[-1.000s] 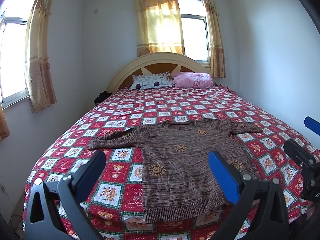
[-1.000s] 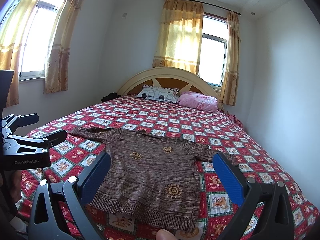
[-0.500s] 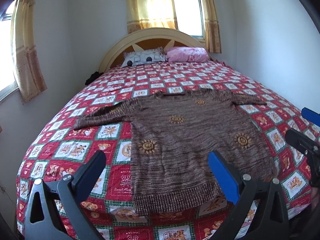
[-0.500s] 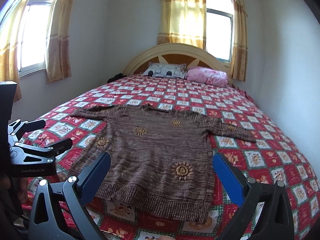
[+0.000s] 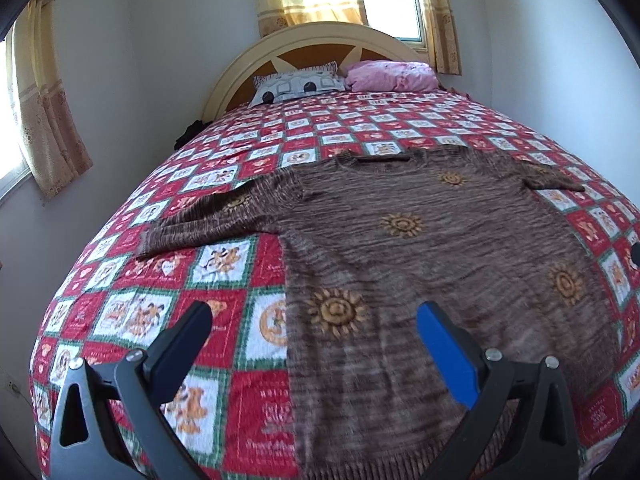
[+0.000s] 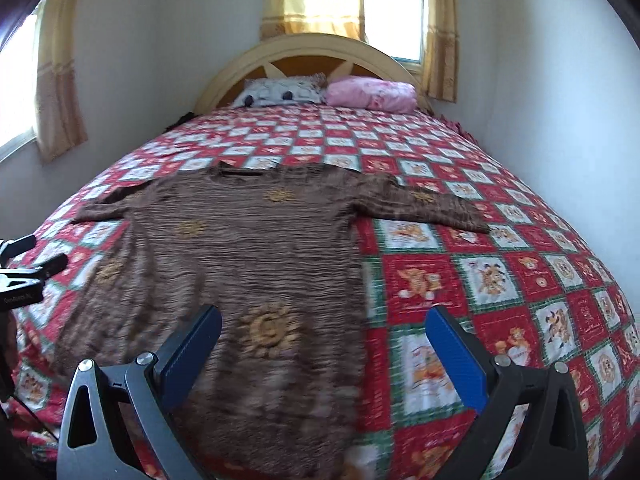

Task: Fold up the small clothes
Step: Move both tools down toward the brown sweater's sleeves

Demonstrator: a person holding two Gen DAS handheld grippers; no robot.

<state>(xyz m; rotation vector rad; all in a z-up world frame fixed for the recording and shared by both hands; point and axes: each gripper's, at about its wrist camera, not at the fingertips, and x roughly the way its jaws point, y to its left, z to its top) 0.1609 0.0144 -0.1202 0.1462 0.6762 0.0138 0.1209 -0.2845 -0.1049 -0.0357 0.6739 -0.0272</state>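
A brown knitted sweater [image 5: 420, 264] with orange sun motifs lies flat on the bed, sleeves spread, hem toward me. My left gripper [image 5: 316, 336] is open above its lower left edge, holding nothing. The right gripper [image 6: 324, 338] is also open, hovering over the sweater [image 6: 240, 256] near its lower right edge. In the right wrist view the left gripper's black body [image 6: 24, 280] shows at the left border. Both hem corners lie below the frames.
The bed carries a red, white and green patchwork quilt [image 5: 224, 184]. Two pillows, one white [image 5: 296, 86] and one pink [image 5: 390, 76], rest against the cream headboard [image 5: 320, 40]. Walls and curtained windows close in on both sides.
Both grippers have moved forward and down toward the sweater, which now fills more of each view. Jaws stayed open. The sweater has not shifted.
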